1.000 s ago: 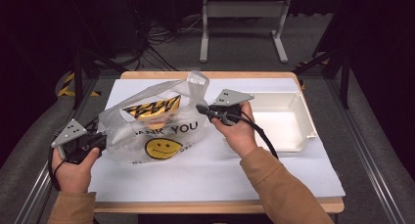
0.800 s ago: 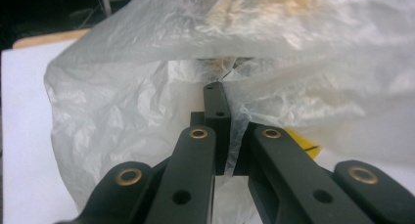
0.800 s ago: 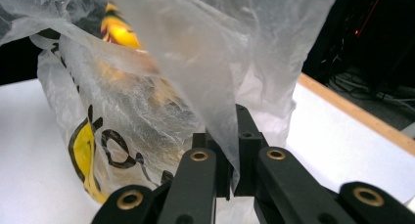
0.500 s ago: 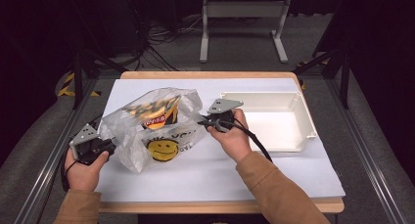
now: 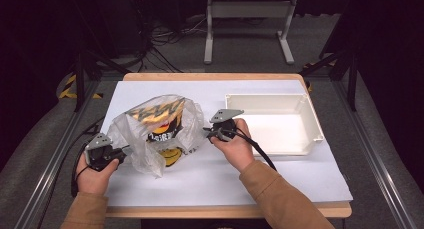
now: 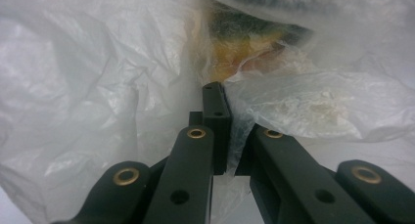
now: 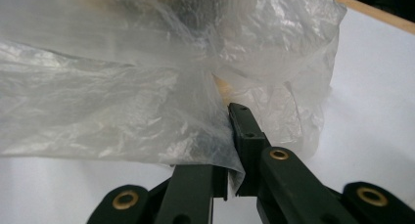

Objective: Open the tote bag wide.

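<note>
Bag (image 5: 159,131) now nearer tabletop (image 5: 280,184) front, clear of tray (image 5: 312,126); left gripper (image 5: 122,150) and right gripper (image 5: 206,131) fingers pinch its plastic

- Crumpled plastic bag (image 5: 159,131) bulges between the left gripper (image 5: 122,150) and right gripper (image 5: 207,132), blocking any straight path across
- White tray (image 5: 280,123) stands just right of the right hand
- Bare white table cover (image 5: 200,176) lies open along the near edge
</note>
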A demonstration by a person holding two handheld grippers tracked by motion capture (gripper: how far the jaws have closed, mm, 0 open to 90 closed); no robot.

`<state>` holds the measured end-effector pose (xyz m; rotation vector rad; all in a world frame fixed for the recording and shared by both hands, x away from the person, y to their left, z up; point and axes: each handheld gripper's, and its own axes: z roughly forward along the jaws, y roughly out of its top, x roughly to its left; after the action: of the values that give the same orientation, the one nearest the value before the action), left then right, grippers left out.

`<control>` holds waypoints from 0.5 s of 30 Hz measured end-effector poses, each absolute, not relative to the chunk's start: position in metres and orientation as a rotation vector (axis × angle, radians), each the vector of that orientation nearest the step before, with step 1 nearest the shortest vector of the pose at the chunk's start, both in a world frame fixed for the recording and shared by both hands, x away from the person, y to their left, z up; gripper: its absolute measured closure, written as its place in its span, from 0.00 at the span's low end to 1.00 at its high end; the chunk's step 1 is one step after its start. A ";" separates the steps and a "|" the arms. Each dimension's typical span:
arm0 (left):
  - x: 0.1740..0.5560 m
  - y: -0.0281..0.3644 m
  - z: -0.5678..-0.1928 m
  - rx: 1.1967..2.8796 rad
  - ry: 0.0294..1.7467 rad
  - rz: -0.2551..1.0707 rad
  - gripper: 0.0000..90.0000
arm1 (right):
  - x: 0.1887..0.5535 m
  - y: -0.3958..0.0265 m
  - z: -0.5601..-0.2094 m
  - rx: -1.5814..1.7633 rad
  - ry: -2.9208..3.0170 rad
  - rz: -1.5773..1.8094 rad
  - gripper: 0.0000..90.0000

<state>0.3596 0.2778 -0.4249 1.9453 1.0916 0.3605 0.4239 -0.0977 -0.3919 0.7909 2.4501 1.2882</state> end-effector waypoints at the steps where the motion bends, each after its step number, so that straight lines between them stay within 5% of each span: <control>1: 0.360 0.278 -0.426 1.949 1.093 0.357 0.98 | 0.424 -0.098 -0.393 0.800 2.457 1.282 0.96; 15: 0.364 0.270 -0.436 2.027 1.094 0.311 0.95 | 0.421 -0.096 -0.412 0.850 2.508 1.255 0.96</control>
<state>0.3644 0.2703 -0.4365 2.0267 1.0935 0.3107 0.4207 -0.0958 -0.4123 0.8501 2.5082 1.2553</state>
